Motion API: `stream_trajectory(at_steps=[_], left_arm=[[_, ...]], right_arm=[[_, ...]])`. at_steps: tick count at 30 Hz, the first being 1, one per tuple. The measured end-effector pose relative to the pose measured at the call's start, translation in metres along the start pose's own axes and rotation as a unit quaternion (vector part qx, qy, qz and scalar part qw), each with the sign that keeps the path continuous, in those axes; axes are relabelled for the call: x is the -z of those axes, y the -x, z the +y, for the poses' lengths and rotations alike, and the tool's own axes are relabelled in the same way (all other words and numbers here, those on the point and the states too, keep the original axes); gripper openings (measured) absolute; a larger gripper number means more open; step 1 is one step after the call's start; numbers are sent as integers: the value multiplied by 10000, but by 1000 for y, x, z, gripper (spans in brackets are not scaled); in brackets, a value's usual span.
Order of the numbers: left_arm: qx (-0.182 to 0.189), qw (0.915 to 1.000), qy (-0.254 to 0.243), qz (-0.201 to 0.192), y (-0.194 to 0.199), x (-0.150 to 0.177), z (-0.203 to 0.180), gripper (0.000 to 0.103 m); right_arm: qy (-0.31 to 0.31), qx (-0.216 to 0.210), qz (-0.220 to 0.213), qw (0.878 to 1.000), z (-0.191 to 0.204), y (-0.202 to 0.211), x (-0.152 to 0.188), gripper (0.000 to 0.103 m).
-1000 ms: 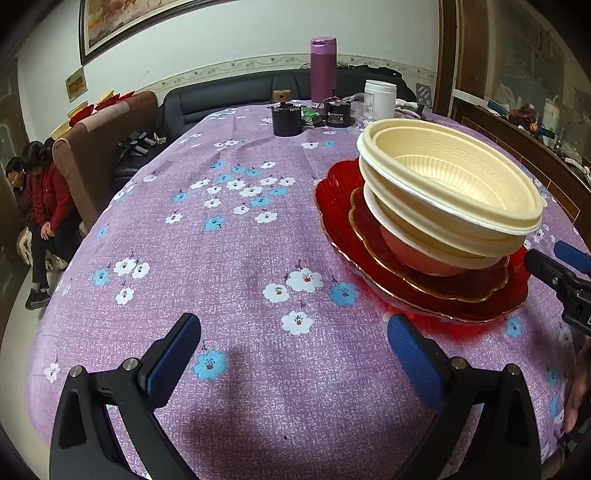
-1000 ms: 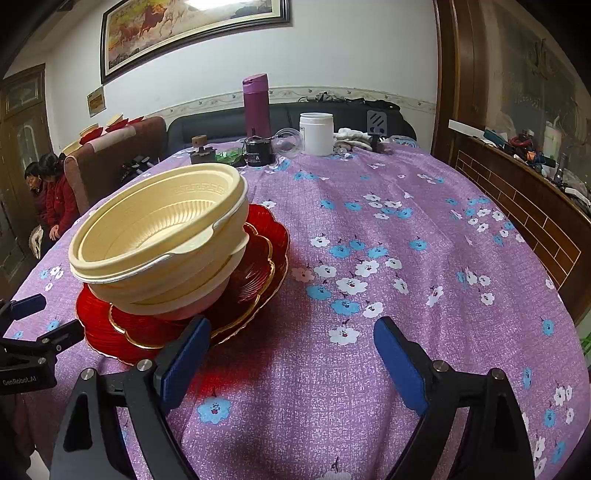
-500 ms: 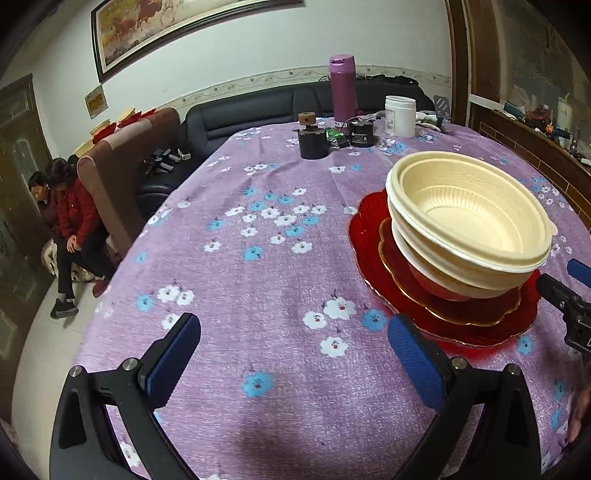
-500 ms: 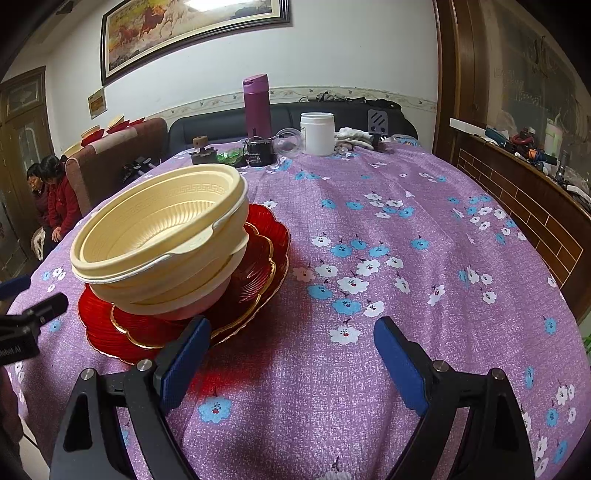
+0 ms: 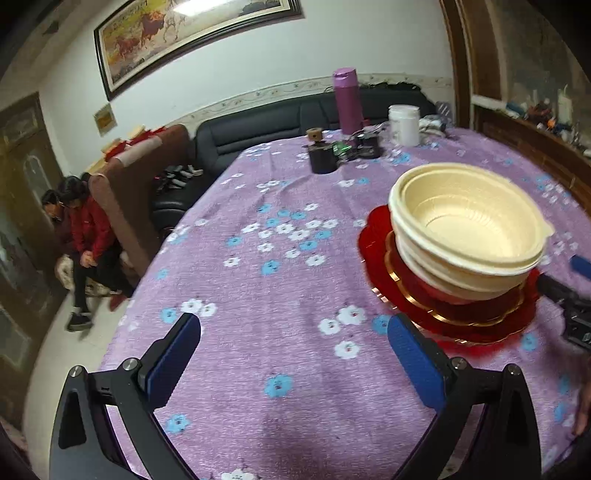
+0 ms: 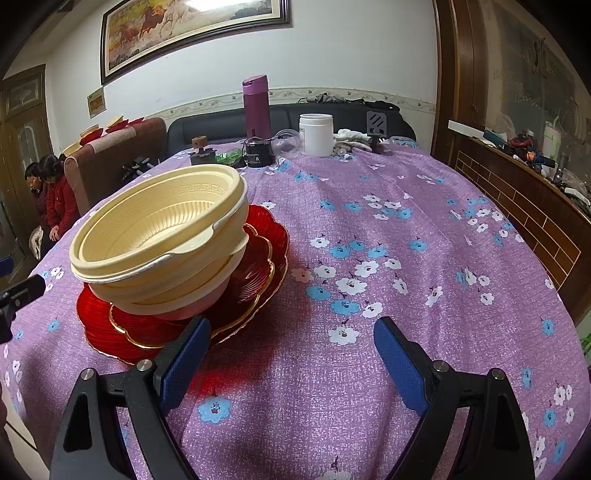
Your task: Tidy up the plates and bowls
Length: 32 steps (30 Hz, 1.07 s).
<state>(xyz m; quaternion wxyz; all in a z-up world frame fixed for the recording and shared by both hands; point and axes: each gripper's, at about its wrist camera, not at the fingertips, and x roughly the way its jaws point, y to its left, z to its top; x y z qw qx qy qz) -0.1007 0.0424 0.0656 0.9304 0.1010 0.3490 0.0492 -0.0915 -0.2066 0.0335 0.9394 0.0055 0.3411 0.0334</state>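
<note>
1. Left gripper (image 5: 293,341): jaws spread wide, holding nothing, above bare tablecloth (image 5: 258,280). Compared with the frame a second ago, this camera sits higher and farther back from the stack; more floor and the wall painting (image 5: 192,33) now show.
2. Right gripper (image 6: 291,345): jaws spread wide, empty. Its view is almost unchanged from the earlier frames; its left finger (image 6: 184,360) overlaps the near rim of the plates in the picture, and contact cannot be judged.
3. In the right wrist view, the tip of the left gripper lies farther out at the left edge than a second ago.
4. Red plates (image 6: 258,254): a smaller gold-rimmed plate lies on a larger scalloped one, flat on the table, left of the right gripper and right of the left gripper.
5. Cream bowls (image 6: 159,221): nested on the plates, with a pink bowl (image 6: 192,308) at the bottom; the stack leans slightly.
6. Far edge: purple flask (image 6: 255,107), white jar (image 6: 316,133), black cup (image 5: 323,158), small dark items.
7. Beyond: black sofa (image 5: 258,125); two seated people (image 5: 79,229) at left.
</note>
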Motion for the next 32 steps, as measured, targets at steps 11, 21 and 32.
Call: stream_trajectory(at_steps=[11,21,32], left_arm=[[42,9998,-176,84,-2,9,-11,102],[133,9997,-75,197,-4,9,-7,102],[183,9998,-18,125,0,10,-4,102]], right_arm=[[-26,86,-10,10000,-1,0,0,94],[-17,118,-16,9999,-2,-1,0,94],[-3,137,-25,9999,-2,-1,0,94]])
